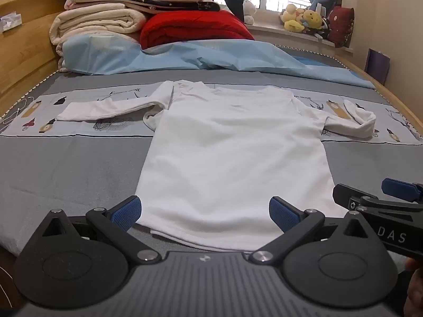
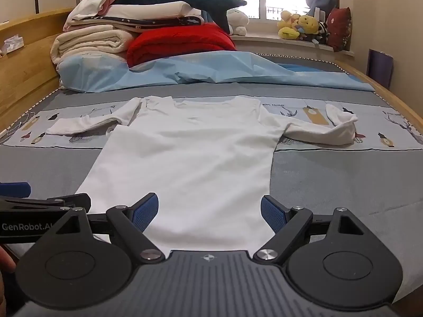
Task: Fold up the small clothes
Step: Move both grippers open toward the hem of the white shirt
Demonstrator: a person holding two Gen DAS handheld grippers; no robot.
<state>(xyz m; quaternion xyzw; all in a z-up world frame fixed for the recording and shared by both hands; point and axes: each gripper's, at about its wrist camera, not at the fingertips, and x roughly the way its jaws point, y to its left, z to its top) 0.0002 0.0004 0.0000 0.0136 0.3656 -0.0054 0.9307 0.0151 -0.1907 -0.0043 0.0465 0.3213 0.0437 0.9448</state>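
Lying flat: the white long-sleeved shirt (image 1: 232,148) is spread on the bed (image 1: 66,174), hem toward the near edge and neck toward the far end; that layout gives both hands the hem corners and leaves room to fold away from the near edge.
Shirt position: about midway across the bed, its body on the grey cover and its shoulders and sleeves over the printed strip.
Left sleeve (image 1: 105,108): stretched out toward the bed's left edge, fairly straight, so it looks ready to fold inward.
Right sleeve (image 2: 317,129): reaches toward the right edge with its cuff doubled back on itself; it probably needs smoothing first.
Left gripper (image 1: 205,212): jaws wide apart, nothing between them, at the near edge over the hem's left part; likely lined up for a hem grasp.
Right gripper (image 2: 210,212): jaws likewise spread and empty, over the hem's right part, just beside the left tool.
Contact: whether any blue pad touches the cloth I cannot tell.
Stage: by my reading no fold is made yet; the shirt is only laid out.
Far end: stacked bedding (image 2: 92,39), a red quilt (image 2: 179,42) and a blue sheet (image 2: 185,71) sit well apart from the shirt, out of the working area.
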